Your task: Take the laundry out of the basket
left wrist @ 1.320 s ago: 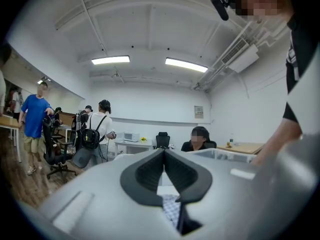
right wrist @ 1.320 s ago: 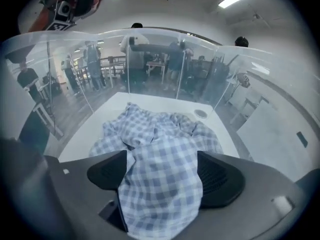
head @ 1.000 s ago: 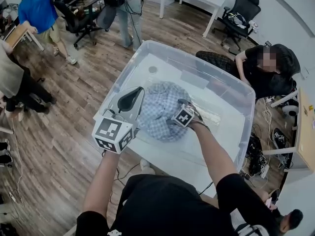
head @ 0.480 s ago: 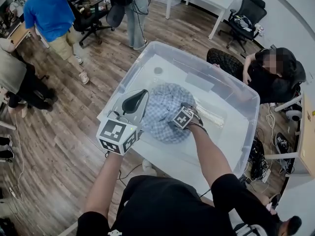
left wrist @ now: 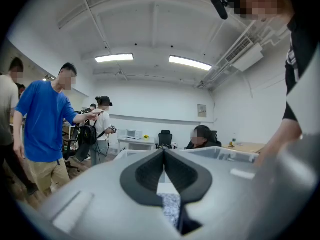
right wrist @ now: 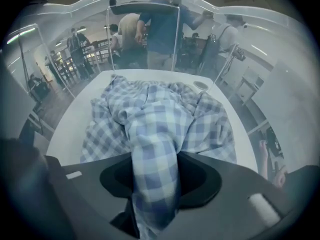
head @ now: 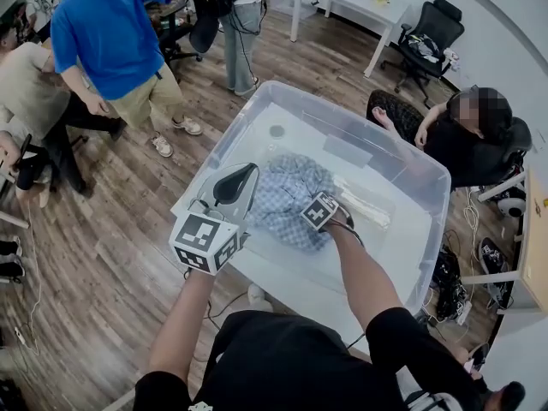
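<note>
1. The basket (head: 432, 229) is a clear, smooth-walled plastic tub with rounded corners and a thick rim. It stands on a white table (head: 291, 296) over a wood-plank floor (head: 103, 255).
2. The laundry (head: 287, 191) is a soft blue-and-white checked cloth, rumpled into folds. It lies on the tub's floor, toward the near-left part.
3. The right gripper (right wrist: 155, 181) points steeply down into the tub. Its grey jaws have just been closing and now pinch a raised ridge of the checked cloth between their dark pads.
4. The left gripper (left wrist: 163, 154) hangs level by the tub's near-left rim, with its jaw tips pressed together. Its marker cube (head: 204, 241) sits toward the person.
5. The tub is open at the top, and its white floor lies bare to the far side and right of the cloth. Walls rise on all four sides of the cloth.
6. A person in a blue shirt (head: 111, 41) stands well beyond the tub's left side. A seated person (head: 479, 135) is just beside its far-right wall.
7. In the head view the right jaws are covered by the gripper's own cube and body. A pale crinkled strip (head: 368, 205) lying right of the cloth is too faint to identify. The left gripper view shows only a sliver of check below its tips.
</note>
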Demonstrator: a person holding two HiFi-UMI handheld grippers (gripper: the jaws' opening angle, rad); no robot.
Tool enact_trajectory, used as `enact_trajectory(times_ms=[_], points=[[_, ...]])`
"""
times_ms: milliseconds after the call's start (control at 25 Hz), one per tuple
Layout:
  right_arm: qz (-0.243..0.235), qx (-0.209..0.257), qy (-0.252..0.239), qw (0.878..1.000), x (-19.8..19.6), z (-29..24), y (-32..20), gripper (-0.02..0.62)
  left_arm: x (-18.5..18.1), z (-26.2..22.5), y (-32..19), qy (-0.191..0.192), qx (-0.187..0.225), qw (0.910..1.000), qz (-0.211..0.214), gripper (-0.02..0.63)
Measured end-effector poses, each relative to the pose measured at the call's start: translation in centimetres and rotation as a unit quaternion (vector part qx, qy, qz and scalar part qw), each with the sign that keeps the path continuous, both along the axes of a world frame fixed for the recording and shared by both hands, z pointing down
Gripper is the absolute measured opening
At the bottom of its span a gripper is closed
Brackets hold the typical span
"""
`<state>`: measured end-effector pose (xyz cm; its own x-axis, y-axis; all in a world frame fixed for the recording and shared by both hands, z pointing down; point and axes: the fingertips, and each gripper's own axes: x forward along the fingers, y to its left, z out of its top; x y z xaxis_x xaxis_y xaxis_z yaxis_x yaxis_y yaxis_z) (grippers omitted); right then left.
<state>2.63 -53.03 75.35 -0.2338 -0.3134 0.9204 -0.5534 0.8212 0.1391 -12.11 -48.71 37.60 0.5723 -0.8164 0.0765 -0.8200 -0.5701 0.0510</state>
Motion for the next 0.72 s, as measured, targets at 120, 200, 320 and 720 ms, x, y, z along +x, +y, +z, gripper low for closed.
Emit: enact_trajectory(times_ms=[120, 200, 320, 720], points=[[0.009, -0.001, -0.001, 1.000, 0.0, -0.4, -0.2, 0.178, -0.3, -0.3, -0.1, 0.000, 0.003, 1.0000, -0.001, 0.009], [0.018, -0.002, -0.011, 1.000, 0.0, -0.8, -0.4, 0.164, -0.4, -0.4, 0.0, 0.000, 0.004, 1.0000, -0.002, 0.008], [0.047, 0.001, -0.051, 0.998, 0.0, -2.1, -0.9, 0.149, -0.3, -0.6, 0.1, 0.002, 0.006, 1.0000, -0.002, 0.009], [0.077, 0.043, -0.167, 0.982, -1.0, -8.7, -2.0, 0.143, 0.5, -1.2, 0.7, 0.011, 0.014, 0.9998, 0.009, 0.009]])
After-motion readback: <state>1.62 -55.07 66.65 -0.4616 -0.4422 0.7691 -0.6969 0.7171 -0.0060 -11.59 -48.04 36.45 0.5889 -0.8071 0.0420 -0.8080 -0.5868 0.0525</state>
